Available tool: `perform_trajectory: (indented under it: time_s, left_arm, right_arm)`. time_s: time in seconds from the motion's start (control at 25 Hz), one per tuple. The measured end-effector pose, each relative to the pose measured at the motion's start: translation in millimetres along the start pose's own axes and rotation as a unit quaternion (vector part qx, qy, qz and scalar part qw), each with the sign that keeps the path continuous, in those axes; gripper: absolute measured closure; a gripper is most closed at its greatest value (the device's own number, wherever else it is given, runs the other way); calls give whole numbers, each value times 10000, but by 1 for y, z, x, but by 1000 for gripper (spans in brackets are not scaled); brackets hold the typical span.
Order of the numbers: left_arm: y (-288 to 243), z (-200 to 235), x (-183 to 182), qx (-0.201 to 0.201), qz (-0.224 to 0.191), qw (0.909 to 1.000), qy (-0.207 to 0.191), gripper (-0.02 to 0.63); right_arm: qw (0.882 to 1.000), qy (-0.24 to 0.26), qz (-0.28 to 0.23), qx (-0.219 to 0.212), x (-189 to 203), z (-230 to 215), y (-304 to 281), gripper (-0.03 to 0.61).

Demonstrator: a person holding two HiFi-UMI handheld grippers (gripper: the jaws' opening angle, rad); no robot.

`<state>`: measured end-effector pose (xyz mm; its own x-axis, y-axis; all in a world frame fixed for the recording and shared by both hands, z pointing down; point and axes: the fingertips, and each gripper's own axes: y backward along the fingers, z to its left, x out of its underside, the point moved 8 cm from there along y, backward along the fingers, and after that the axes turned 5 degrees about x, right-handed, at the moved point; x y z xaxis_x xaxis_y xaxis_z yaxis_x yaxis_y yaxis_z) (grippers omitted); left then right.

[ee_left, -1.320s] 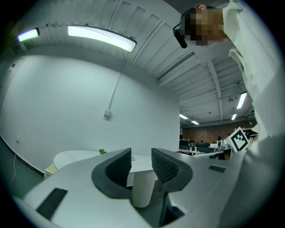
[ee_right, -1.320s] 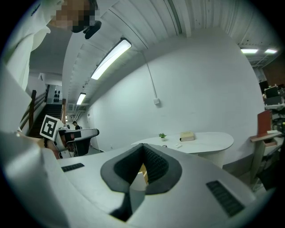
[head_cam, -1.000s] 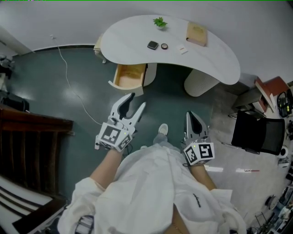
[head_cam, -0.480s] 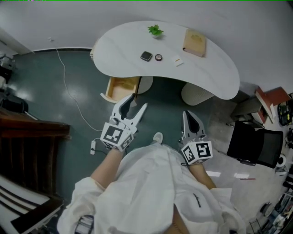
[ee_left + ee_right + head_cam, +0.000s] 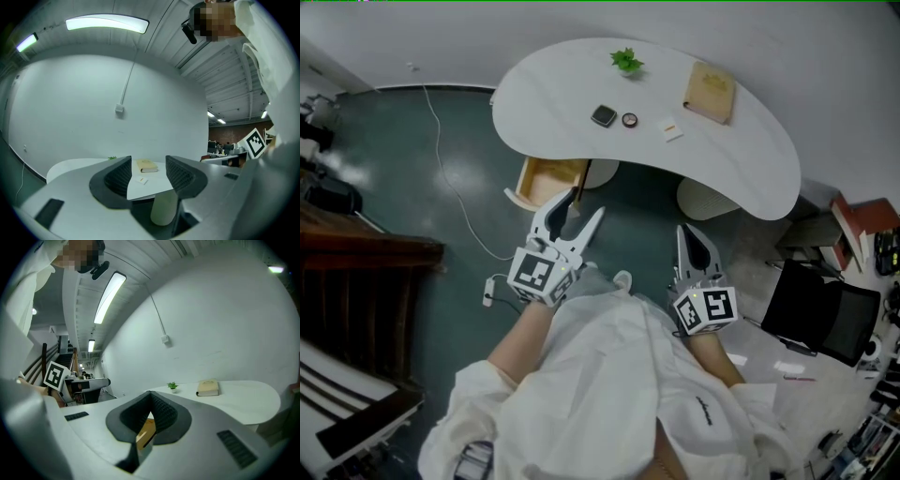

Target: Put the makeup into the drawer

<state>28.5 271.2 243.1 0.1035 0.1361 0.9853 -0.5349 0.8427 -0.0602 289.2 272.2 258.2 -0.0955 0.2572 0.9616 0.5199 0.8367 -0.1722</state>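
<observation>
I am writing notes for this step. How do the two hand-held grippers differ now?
The left hand-held gripper has its jaws apart and opening; the right hand-held gripper has them shut together. The left one is nearer the open drawer than the right one. Both are empty.

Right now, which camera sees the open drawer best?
The head view: it looks down into the drawer, pulled out under the white table. The right gripper view catches only a wooden sliver; the left gripper view shows none of it.
</observation>
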Motion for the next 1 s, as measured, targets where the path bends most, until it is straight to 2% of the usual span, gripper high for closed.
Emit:
perform_trajectory:
  time_s: [0.28,0.64,0.84,1.0]
  left_arm:
    - [-18,24,2,-91,85,9999,50,394]
    - [-78,81,4,59,295,9995,-120,379]
    - [-110,119,9,79,656,9973,-309,376]
    - [-137,151,15,98,817,9962,-272,367]
  right_arm:
    - [9999,17,101,-139,-1,0,-35,561]
    - [9996,121,186,-196,-14,-12,-111,561]
    - [9993,137,257,-213,-19,-12,-161,561]
    - [9988,171,386,-259,-20,-13,-207,561]
